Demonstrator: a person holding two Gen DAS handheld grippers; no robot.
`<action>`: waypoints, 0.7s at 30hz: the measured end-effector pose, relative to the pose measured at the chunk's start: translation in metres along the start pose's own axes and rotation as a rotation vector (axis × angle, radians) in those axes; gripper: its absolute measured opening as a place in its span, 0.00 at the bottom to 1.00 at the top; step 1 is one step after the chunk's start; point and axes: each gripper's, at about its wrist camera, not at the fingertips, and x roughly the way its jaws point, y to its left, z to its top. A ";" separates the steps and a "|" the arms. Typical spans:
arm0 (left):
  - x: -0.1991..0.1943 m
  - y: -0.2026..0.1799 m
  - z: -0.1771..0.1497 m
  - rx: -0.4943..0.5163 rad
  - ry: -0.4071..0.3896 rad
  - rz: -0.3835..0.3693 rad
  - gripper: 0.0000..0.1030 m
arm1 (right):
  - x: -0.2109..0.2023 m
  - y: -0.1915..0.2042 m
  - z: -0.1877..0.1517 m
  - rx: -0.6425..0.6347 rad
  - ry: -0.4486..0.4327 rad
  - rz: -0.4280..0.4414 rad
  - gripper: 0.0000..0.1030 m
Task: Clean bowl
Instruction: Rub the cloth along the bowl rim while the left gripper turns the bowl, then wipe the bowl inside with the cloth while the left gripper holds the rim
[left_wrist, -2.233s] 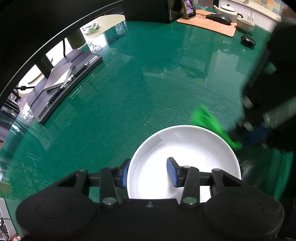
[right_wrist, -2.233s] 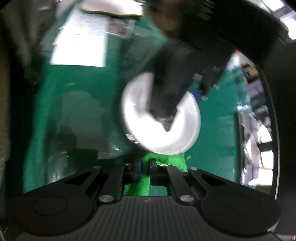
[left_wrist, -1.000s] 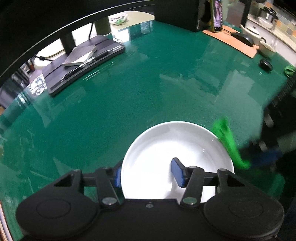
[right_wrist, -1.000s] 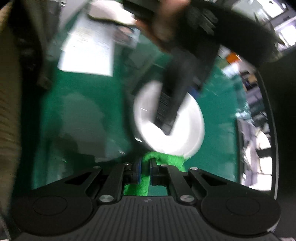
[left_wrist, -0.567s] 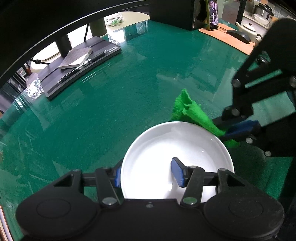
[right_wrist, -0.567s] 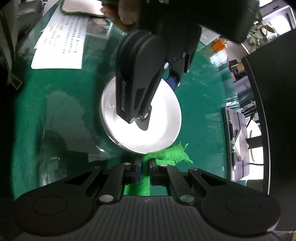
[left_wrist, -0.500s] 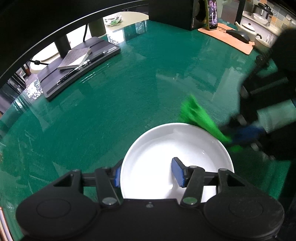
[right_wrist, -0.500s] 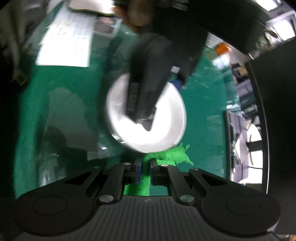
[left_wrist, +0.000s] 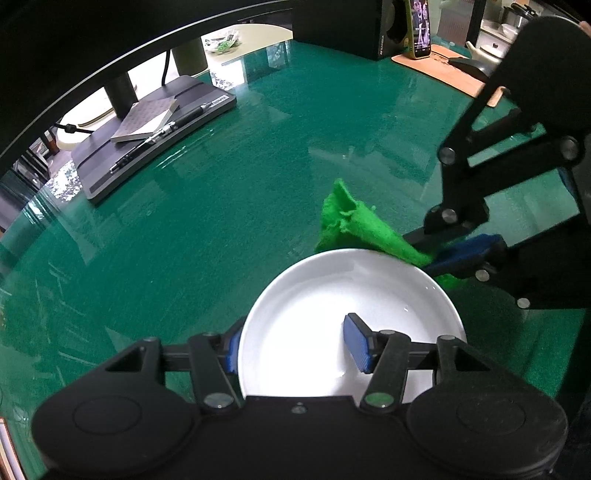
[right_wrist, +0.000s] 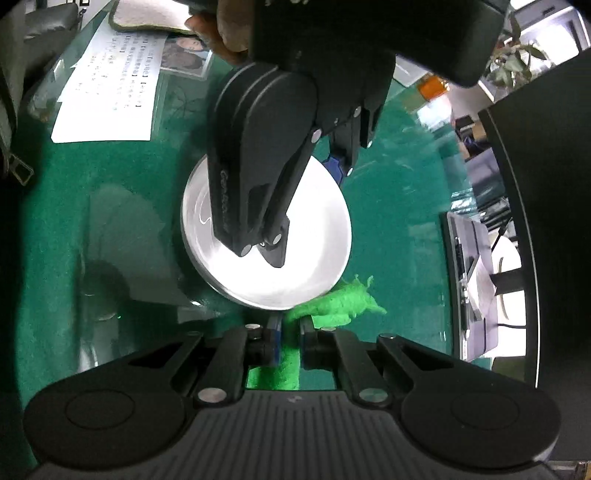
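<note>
Bowl of glossy white ceramic (left_wrist: 351, 314) sits lower centre on the green glass-topped surface (left_wrist: 221, 221), its rim straddled by the left gripper (left_wrist: 295, 349), whose jaws have just been widening. Upper right, the right gripper (right_wrist: 290, 345) pinches a bright green cloth (left_wrist: 358, 225) touching the far rim; surroundings lie open.

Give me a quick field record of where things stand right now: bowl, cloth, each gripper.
bowl: white bowl on the green table, looks empty
cloth: green cloth just outside the bowl's rim
left gripper: straddles the bowl's rim, one finger inside, one outside
right gripper: pinching the cloth; jaws have just been easing open slightly, cloth between them
wiping: cloth not inside the bowl
</note>
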 end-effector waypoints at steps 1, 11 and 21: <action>0.000 0.000 0.000 0.003 0.000 -0.002 0.54 | -0.002 0.005 0.000 -0.022 0.001 0.005 0.11; 0.002 -0.001 0.001 0.005 0.002 -0.003 0.54 | -0.001 0.010 -0.002 -0.071 0.004 0.006 0.09; 0.002 -0.001 0.001 0.009 -0.002 -0.006 0.54 | -0.011 0.029 0.001 -0.151 -0.012 0.104 0.07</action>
